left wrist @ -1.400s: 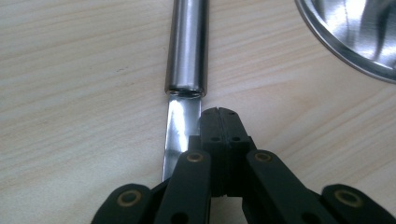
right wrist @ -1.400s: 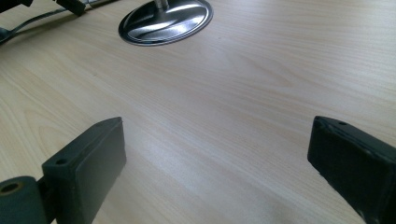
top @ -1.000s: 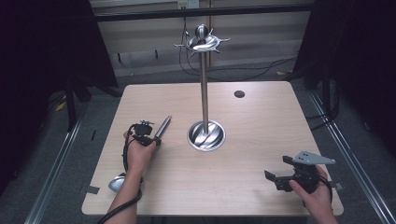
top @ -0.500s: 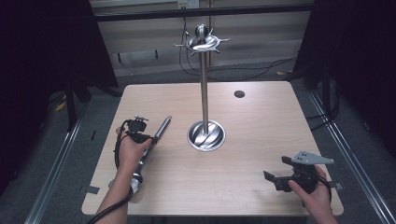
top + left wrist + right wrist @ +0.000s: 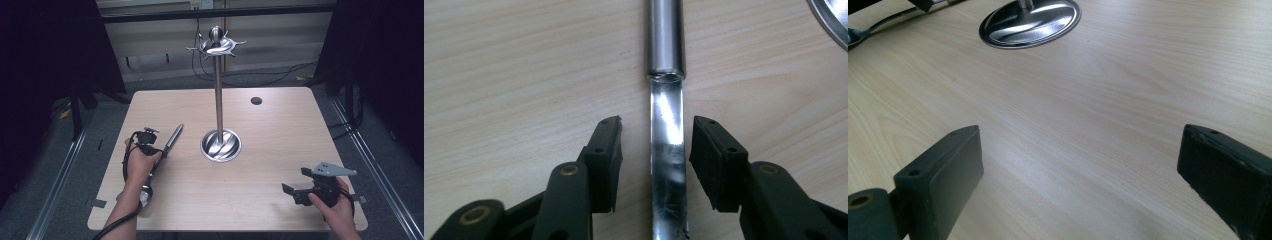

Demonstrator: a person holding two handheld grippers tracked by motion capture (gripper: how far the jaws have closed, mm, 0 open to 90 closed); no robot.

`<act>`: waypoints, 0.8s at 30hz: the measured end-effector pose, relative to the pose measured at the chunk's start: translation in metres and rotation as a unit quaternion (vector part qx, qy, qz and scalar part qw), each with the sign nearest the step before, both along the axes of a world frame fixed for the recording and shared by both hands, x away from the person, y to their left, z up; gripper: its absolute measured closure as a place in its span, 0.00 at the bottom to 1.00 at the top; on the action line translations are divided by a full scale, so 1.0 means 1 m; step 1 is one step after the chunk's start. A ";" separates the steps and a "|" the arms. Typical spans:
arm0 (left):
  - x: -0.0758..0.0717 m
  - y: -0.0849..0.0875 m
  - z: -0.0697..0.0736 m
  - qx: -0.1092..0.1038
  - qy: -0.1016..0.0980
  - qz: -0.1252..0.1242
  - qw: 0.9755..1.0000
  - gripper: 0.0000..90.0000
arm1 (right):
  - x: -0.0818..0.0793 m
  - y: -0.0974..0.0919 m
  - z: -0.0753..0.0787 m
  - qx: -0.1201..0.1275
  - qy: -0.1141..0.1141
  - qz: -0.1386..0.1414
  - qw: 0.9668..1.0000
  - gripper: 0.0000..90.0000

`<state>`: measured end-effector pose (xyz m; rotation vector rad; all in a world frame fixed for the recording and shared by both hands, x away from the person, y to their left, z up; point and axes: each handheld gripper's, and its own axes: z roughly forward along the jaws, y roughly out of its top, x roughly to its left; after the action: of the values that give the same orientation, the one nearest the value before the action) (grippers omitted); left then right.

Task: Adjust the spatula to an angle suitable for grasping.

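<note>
A long metal utensil [image 5: 172,139] lies on the wooden table at the left, its bowl end [image 5: 145,192] towards the front edge. My left gripper [image 5: 157,150] points down over its handle. In the left gripper view the flat shiny handle [image 5: 666,50] runs between the pads [image 5: 606,150] with a small gap on each side. The left gripper [image 5: 655,150] is open, and its jaws have just been opening. A tall metal stand [image 5: 218,100] with a round base [image 5: 220,145] rises mid-table. My right gripper [image 5: 296,182] is open and holds nothing at the front right [image 5: 1080,170].
The stand's top [image 5: 216,46] carries short hooks. A dark round hole [image 5: 256,100] sits in the table [image 5: 280,130] at the back right. Cables lie on the floor behind. The stand base [image 5: 1030,20] and the utensil's bowl [image 5: 858,34] show far off in the right gripper view.
The left hand has shifted slightly to the left over the utensil's handle. The utensil, the stand and the right gripper have stayed where they were.
</note>
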<state>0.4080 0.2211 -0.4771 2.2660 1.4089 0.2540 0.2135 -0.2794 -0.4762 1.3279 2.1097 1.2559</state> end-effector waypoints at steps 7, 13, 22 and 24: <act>0.002 -0.008 0.000 0.036 0.006 -0.014 0.999 0.71 | 0.000 -0.001 -0.001 -0.002 0.004 -0.001 1.000 0.05; 0.003 -0.013 0.001 0.039 0.017 -0.007 0.999 0.83 | 0.000 -0.001 -0.001 -0.004 0.005 -0.002 1.000 0.05; 0.005 -0.011 0.002 0.030 0.022 -0.013 0.999 0.83 | 0.001 -0.001 -0.003 -0.001 0.008 -0.003 1.000 0.05; 0.006 -0.011 0.003 0.028 0.024 -0.012 0.999 0.84 | 0.001 0.000 -0.003 -0.002 0.007 0.000 1.000 0.05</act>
<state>0.4137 0.2100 -0.4744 2.3465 1.4143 0.2354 0.2145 -0.2793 -0.4790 1.3391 2.1204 1.2448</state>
